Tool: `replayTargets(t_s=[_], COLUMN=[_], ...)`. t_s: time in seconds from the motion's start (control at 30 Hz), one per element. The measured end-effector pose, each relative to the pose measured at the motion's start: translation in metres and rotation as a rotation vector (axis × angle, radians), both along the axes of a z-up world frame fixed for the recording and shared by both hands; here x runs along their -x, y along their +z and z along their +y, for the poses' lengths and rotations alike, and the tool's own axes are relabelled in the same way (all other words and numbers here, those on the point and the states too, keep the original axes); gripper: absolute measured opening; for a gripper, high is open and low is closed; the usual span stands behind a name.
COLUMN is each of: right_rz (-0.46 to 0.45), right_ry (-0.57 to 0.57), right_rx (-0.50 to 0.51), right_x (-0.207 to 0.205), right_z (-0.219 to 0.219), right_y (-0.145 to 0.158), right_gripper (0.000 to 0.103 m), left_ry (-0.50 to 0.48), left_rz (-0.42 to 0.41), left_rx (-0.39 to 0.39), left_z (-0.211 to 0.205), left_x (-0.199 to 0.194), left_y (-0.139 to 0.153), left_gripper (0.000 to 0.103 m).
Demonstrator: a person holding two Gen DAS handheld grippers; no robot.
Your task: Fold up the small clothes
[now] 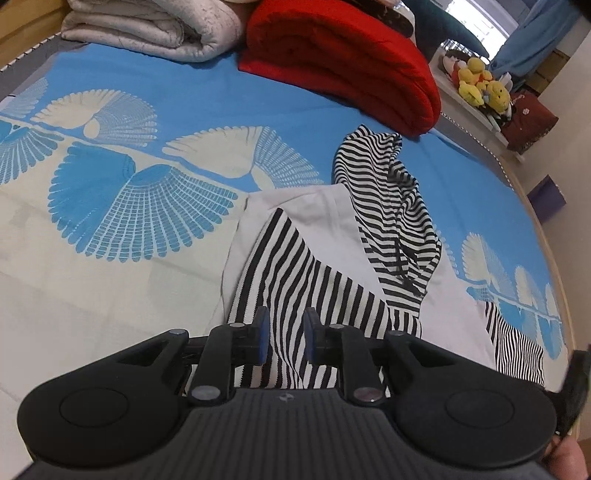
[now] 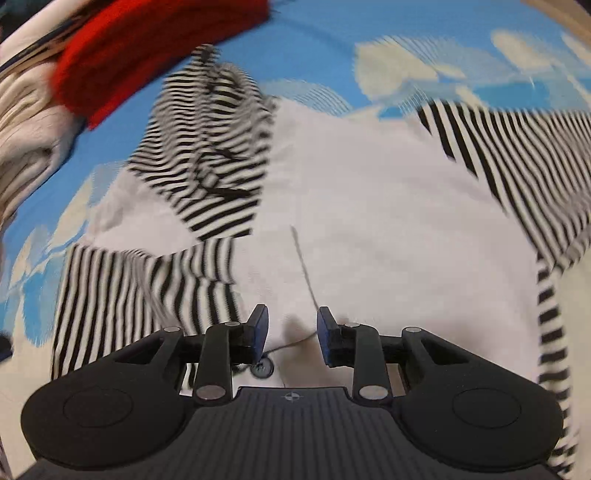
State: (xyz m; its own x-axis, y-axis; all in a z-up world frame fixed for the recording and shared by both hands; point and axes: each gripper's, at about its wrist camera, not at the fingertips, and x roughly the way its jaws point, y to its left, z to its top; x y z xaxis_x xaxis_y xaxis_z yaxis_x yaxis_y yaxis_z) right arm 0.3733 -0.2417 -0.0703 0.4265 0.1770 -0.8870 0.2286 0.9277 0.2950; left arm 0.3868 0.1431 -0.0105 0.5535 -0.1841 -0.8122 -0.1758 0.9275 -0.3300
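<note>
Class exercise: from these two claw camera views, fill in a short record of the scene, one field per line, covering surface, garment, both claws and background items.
surface: bed sheet, blue with cream fan print
garment: striped-and-white top, lying on the sheet, sleeve folded across
left claw: open, over striped sleeve
right claw: open, over white panel
background: red blanket, cream quilt, folded

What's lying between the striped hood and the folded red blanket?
Only bare blue bedsheet between striped hood and red blanket, in left wrist view.

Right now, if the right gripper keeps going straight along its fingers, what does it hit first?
Most likely the white body panel of the hoodie, just ahead of the open right gripper; depth is unclear in the blur.
</note>
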Motion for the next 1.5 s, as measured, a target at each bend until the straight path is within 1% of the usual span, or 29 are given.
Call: replayTargets(t_s=[0.1,0.17,0.27,0.3,0.33,0.37,0.43,0.5,0.53,0.63,0.67,0.7,0.77,0.83,0.87,0.9,0.93,0.97,1.03,1.1,1.13,1.2,1.27,1.3,1.33,1.4,1.43,1.47,1.5], right_rz=[0.023,0.039,0.059,0.066,0.065,0.061,0.041,-0.022,-0.086,-0.330,-0.379,-0.399,-0.369,-0.286,-0.227,-0.174,-0.164,-0.182,-0.235,-0.275,-0.272,-0.194,-0.086,-0.039,-0.005,0.001,-0.003,-0.003,-0.007], right_ry=[-0.034,-0.037,-0.026,-0.025,-0.027,-0.028,-0.022,-0.027,-0.017,-0.009,-0.025,-0.055,-0.114,-0.160,-0.189,-0.210,-0.229,-0.240,-0.225,-0.175,-0.149,-0.147,-0.184,-0.205,-0.220,-0.214,-0.202,-0.193,-0.188], right_rx=[0.002,0.016,0.010,0.011,0.016,0.026,0.029,0.019,0.017,0.048,0.052,0.063,0.132,0.186,0.189,0.189,0.184,0.182,0.181,0.102,0.068,0.060,0.067,0.076,0.068,0.044,0.044,0.046,0.040], right_x=[-0.004,-0.006,-0.010,-0.011,-0.011,-0.012,-0.011,-0.008,-0.006,0.005,0.009,0.010,0.009,0.004,0.002,0.000,0.001,0.003,0.005,0.002,0.000,-0.005,-0.010,-0.010,-0.011,-0.009,-0.009,-0.009,-0.008], right_z=[0.001,0.004,0.007,0.008,0.009,0.009,0.009,0.007,0.006,-0.002,-0.010,-0.019,-0.036,-0.052,-0.059,-0.066,-0.071,-0.074,-0.072,-0.068,-0.070,-0.074,-0.082,-0.087,-0.090,-0.089,-0.087,-0.086,-0.086], right_y=[-0.014,-0.021,-0.032,-0.035,-0.037,-0.036,-0.030,-0.013,0.003,0.055,0.065,0.070,0.066,0.050,0.039,0.028,0.023,0.021,0.024,0.023,0.018,0.004,-0.016,-0.024,-0.030,-0.033,-0.033,-0.031,-0.030], right_gripper=[0.030,0.030,0.030,0.028,0.023,0.007,0.006,0.005,0.004,0.004,0.004,0.004,0.004,0.004,0.004,0.006,0.008,0.008,0.008,0.010,0.010,0.012,0.012,0.012,0.013,0.022,0.022,0.022,0.009], left_ry=[-0.014,-0.020,-0.016,-0.011,-0.006,-0.002,0.001,-0.001,-0.003,-0.013,-0.014,-0.015,-0.024,-0.044,-0.056,-0.071,-0.087,-0.103,-0.133,-0.163,-0.173,-0.194,-0.204,-0.207,-0.213,-0.226,-0.242,-0.267,-0.295], left_rz=[-0.004,-0.008,-0.010,-0.009,-0.006,-0.003,0.002,0.003,0.003,0.010,0.016,0.021,0.035,0.047,0.055,0.062,0.069,0.076,0.093,0.119,0.126,0.150,0.181,0.193,0.204,0.209,0.199,0.189,0.182], left_rx=[0.002,-0.005,-0.020,-0.021,-0.021,-0.021,-0.027,-0.038,-0.044,-0.065,-0.073,-0.080,-0.091,-0.101,-0.106,-0.108,-0.105,-0.102,-0.106,-0.115,-0.118,-0.134,-0.151,-0.160,-0.163,-0.167,-0.174,-0.203,-0.247], left_z=[-0.003,-0.004,-0.003,-0.002,-0.001,0.000,0.002,0.002,0.002,0.002,0.002,0.001,-0.003,-0.009,-0.013,-0.018,-0.023,-0.027,-0.037,-0.045,-0.049,-0.055,-0.058,-0.059,-0.059,-0.059,-0.060,-0.062,-0.065], left_x=[-0.003,-0.004,-0.008,-0.008,-0.009,-0.009,-0.010,-0.010,-0.009,-0.009,-0.009,-0.010,-0.011,-0.012,-0.012,-0.013,-0.013,-0.013,-0.013,-0.014,-0.014,-0.013,-0.010,-0.009,-0.008,-0.005,-0.004,-0.002,0.000], left_y=[0.002,0.002,0.002,0.002,0.001,0.000,-0.001,-0.002,-0.003,-0.007,-0.009,-0.012,-0.017,-0.024,-0.027,-0.031,-0.035,-0.039,-0.049,-0.060,-0.064,-0.076,-0.090,-0.095,-0.100,-0.109,-0.110,-0.109,-0.107], left_gripper=[0.025,0.027,0.027,0.027,0.027,0.027,0.027,0.027,0.027,0.027,0.027,0.027,0.027,0.027,0.027,0.027,0.027,0.027,0.027,0.027,0.027,0.028,0.033,0.034,0.035,0.034,0.031,0.017,0.009])
